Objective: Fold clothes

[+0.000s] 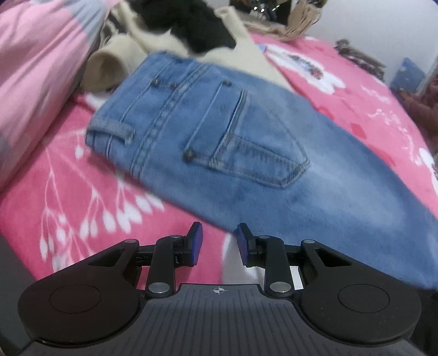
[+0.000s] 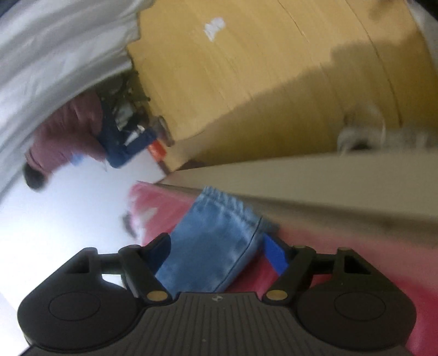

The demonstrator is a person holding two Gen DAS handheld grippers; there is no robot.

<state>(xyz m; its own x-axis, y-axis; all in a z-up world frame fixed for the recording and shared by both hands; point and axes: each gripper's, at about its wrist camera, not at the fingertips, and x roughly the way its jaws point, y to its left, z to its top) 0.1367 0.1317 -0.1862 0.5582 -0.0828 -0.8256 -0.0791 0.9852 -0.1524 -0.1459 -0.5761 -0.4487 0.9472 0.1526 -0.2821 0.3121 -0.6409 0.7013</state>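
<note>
Here are the blue jeans (image 1: 219,142), lying flat on the pink floral blanket (image 1: 68,191) with the back pocket (image 1: 254,148) facing up and the waistband end toward the far side of the bed. Just beyond the waistband sits a heap of other clothing: a cream garment (image 1: 128,52) touching the jeans' top edge, and a black garment (image 1: 197,24) piled on top of that cream one. To the left of the jeans a pink-and-grey duvet (image 1: 35,60) bulges up beside them. The left gripper (image 1: 219,241) hovers at the near edge of the jeans, its blue pads (image 1: 197,243) standing a small gap apart with nothing between them, only blanket and the denim's edge showing through the gap; no fabric is pinched there. Over to the right wrist view, and the picture is tilted and blurred: the right gripper (image 2: 219,254) has its jaws spread wide, and the hem end of a jeans leg (image 2: 216,241) lies between them. The left finger (image 2: 158,254) sits close against the denim, while the blue pad of the right finger (image 2: 275,254) stands clear of the leg's edge, so the denim is straddled, not clamped. Beyond that hem runs the beige edge of the bed (image 2: 328,180), and past it a wooden floor (image 2: 246,68).
</note>
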